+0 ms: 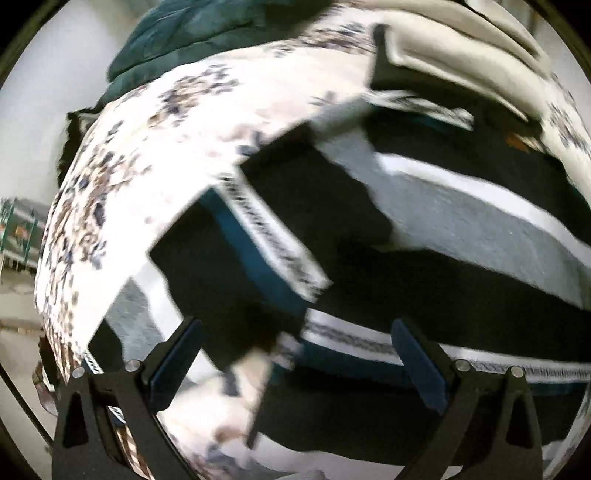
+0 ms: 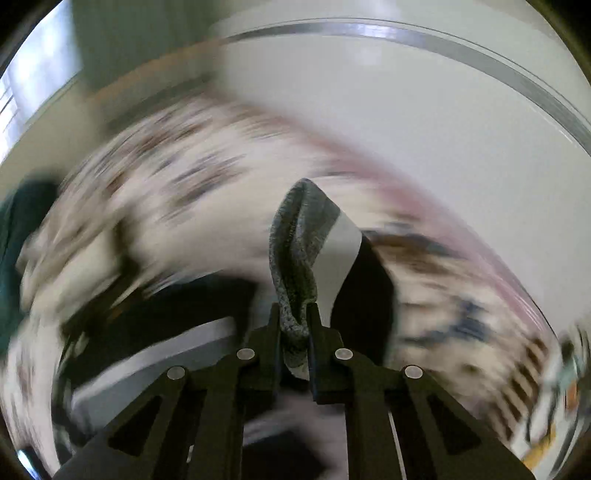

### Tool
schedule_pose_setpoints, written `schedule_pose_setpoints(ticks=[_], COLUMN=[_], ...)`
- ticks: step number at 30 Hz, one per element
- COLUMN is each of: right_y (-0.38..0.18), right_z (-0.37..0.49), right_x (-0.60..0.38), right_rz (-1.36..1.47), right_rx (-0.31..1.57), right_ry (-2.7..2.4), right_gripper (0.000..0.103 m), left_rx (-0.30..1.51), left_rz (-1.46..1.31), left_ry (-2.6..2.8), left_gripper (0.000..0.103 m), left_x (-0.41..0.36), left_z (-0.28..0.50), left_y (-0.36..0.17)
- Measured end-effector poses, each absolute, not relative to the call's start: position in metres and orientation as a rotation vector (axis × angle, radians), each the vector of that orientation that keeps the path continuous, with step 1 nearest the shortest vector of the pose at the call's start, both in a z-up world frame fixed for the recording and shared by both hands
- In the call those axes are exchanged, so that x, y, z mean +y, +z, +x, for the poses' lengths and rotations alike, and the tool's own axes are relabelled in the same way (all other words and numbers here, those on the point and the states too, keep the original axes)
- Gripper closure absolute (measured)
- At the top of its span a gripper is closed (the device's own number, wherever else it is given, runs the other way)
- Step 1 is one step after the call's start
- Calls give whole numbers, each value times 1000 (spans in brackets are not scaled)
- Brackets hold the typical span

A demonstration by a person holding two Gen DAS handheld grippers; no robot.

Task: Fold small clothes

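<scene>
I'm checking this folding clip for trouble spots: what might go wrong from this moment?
1. The right gripper is shut on only a narrow bunched grey edge of the striped garment, so the cloth may slip out.
2. The left gripper hangs open above the garment, pinning nothing, so the piece may drag across the floral bedsheet instead of folding.
3. Both views are motion-blurred; a fast move may skew the fold.

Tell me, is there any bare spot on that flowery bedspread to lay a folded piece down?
Bare floral bedspread shows left of the black, grey and white striped garment, below the dark teal cloth. It is crowded toward the cream cloth, where clothes pile up. The open left gripper hangs over the garment; the right gripper pinches its grey edge.
</scene>
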State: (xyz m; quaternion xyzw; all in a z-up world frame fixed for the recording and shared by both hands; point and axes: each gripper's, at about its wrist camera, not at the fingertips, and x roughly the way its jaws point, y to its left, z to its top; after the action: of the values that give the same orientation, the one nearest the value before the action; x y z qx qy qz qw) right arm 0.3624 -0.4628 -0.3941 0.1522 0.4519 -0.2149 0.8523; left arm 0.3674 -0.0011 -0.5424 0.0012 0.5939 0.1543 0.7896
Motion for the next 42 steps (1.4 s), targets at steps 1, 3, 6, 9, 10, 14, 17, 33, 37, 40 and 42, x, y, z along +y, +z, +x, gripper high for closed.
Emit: schedule_pose_setpoints(ticks=[1,3,6,9,10,14,17,33,37,40,42], right_y=[-406,-434,-488,-527,-535,-550,-570,-550,-566,-580,-585], right_z=[388,430,467,474,472,459,460,417,397,387,384], right_x=[-423,-344,-225,-130,-107,-41,-27,-179,-208,-215,-215], right_rz=[273,140,-67,-247,-283,-376,-383,221,217,231,234], right_rx=[970,1021,1095,1125,1123,1138,1203,1450,1509,1537,1545], right_ry=[-360,-225,-37,92,125,216,222,101,35,-9,-24], right_gripper=[92,92,92,93,93,93,93,28,28,28,28], left_rx=[1265,1261,1266,1268,1264,1254,1259,1289,1329,1354,1351], left_rz=[-1,-1,-23,-41,-48,-67,-98,-615,-690,-728,-771], left_ry=[361,412,470,521,538,570,587,682,710,776,774], left_gripper=[0,0,0,0,0,0,0,0,0,0,0], left_x=[11,32,64,92,101,123,137,280,300,306,307], left_z=[366,365,360,352,348,339,334,183,175,172,171], left_y=[-541,-543,-547,-549,-549,-550,-551,-541,-581,-610,-621])
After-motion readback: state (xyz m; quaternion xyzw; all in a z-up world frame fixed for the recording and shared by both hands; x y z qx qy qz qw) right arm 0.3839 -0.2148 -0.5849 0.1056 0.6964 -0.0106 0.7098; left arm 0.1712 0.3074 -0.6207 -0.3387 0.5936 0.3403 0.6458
